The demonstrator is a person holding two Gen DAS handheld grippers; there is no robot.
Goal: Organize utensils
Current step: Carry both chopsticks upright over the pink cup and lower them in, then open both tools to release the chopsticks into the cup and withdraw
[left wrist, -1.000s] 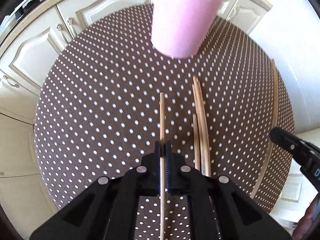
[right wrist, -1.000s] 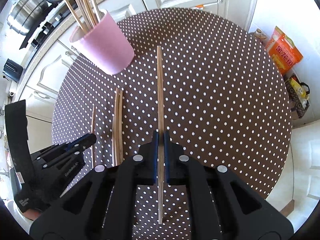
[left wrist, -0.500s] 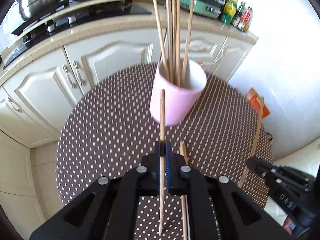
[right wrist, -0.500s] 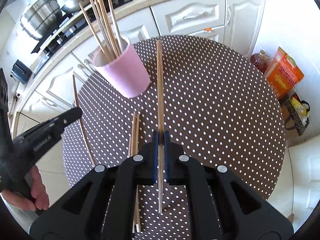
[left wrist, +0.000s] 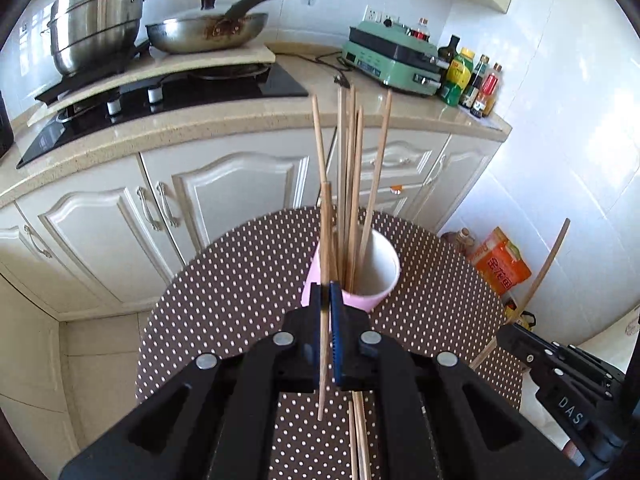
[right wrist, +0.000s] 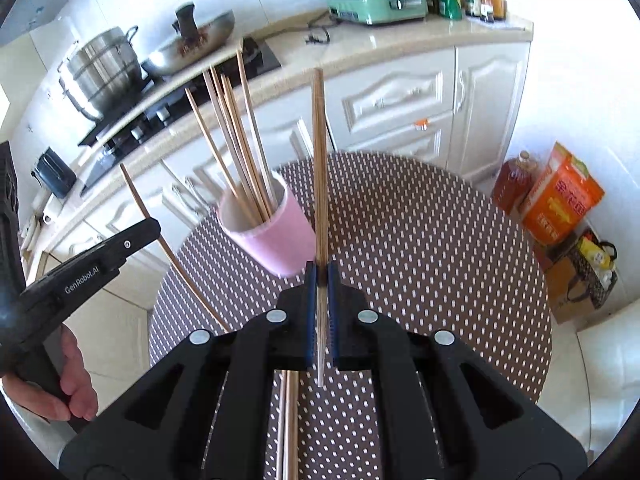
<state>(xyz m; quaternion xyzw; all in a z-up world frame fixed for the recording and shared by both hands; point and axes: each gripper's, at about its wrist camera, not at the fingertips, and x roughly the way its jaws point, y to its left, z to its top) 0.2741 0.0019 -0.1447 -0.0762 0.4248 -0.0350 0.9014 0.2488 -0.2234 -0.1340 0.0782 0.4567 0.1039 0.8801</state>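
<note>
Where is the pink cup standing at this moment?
The pink cup stands on the dotted table towards its far edge near the white cabinets; the right wrist view shows it left of centre.

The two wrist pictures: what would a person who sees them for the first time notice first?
First, the pink cup on the round dotted table, full of upright wooden chopsticks. Next, each gripper is shut on one chopstick: the left gripper holds the left chopstick just before the cup, the right gripper the right chopstick beside it. Two loose chopsticks lie on the table below.
</note>
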